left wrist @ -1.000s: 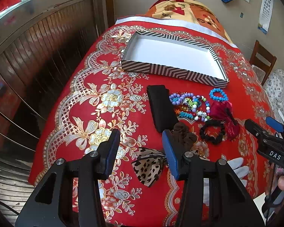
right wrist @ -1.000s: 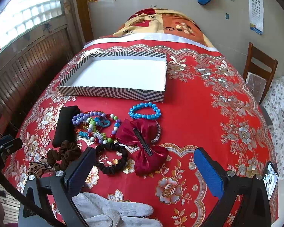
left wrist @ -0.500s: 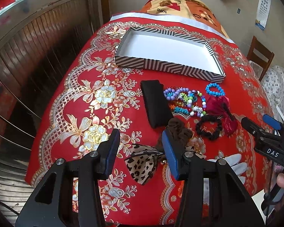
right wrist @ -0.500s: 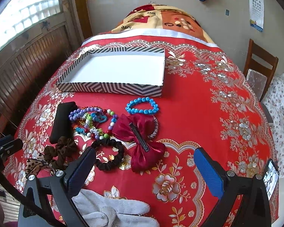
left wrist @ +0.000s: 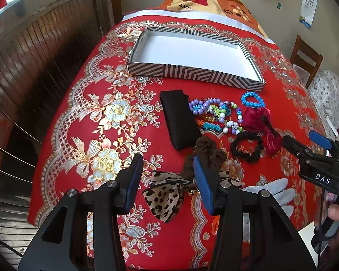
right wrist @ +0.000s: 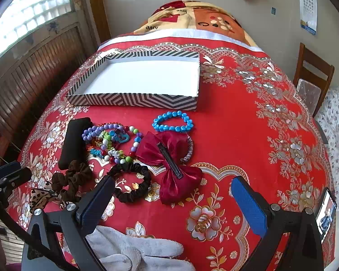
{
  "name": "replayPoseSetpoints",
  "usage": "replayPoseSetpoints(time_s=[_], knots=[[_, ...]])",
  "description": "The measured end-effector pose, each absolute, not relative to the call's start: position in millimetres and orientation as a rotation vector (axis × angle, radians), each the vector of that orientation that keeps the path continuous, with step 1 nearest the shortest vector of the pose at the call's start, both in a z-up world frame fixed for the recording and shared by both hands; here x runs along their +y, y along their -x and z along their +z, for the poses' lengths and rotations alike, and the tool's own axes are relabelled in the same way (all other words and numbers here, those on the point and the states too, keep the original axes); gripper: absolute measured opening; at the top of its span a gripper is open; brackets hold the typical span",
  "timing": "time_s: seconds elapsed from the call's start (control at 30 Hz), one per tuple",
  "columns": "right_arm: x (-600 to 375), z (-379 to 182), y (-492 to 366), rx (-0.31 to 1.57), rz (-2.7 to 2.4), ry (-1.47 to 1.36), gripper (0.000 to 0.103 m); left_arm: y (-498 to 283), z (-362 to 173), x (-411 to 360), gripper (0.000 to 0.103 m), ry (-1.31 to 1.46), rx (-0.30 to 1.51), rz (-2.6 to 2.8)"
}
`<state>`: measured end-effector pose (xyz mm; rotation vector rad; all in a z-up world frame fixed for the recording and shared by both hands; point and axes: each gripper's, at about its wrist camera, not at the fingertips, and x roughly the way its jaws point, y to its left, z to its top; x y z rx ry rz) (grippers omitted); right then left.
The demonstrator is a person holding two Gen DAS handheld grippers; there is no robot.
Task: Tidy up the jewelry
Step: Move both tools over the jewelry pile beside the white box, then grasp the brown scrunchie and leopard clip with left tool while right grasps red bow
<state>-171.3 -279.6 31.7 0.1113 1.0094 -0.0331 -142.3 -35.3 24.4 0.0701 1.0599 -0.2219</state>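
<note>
1. The left gripper [left wrist: 167, 180] hangs over the near edge of the red floral tablecloth [left wrist: 97, 113], jaws spread with nothing between them.
2. A leopard-print bow [left wrist: 165, 194] lies just beyond its fingertips, touching a brown scrunchie [right wrist: 72, 178].
3. A black pouch [right wrist: 73, 142] lies beyond the scrunchie, beside a heap of mixed bead bracelets [right wrist: 110, 142].
4. A black scrunchie [right wrist: 131, 185] sits near the heap, just beside a dark red satin bow clip [right wrist: 171, 167].
5. A blue bead bracelet [right wrist: 173, 124] lies between the bow clip and the chevron-striped box tray [right wrist: 133, 100], whose white inside holds nothing.
6. The right gripper [right wrist: 171, 203] is spread wide, gripping nothing; a white glove [right wrist: 135, 250] lies under it.
</note>
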Motion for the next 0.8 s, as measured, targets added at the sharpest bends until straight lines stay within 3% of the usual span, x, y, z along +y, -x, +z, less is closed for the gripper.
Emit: replayPoseSetpoints(time_s=[0.8], knots=[[-306.1,17.6,158.8,1.038,0.006,-0.169,0.102,117.8,-0.4,-26.0,0.046,-0.067,1.168,-0.391]])
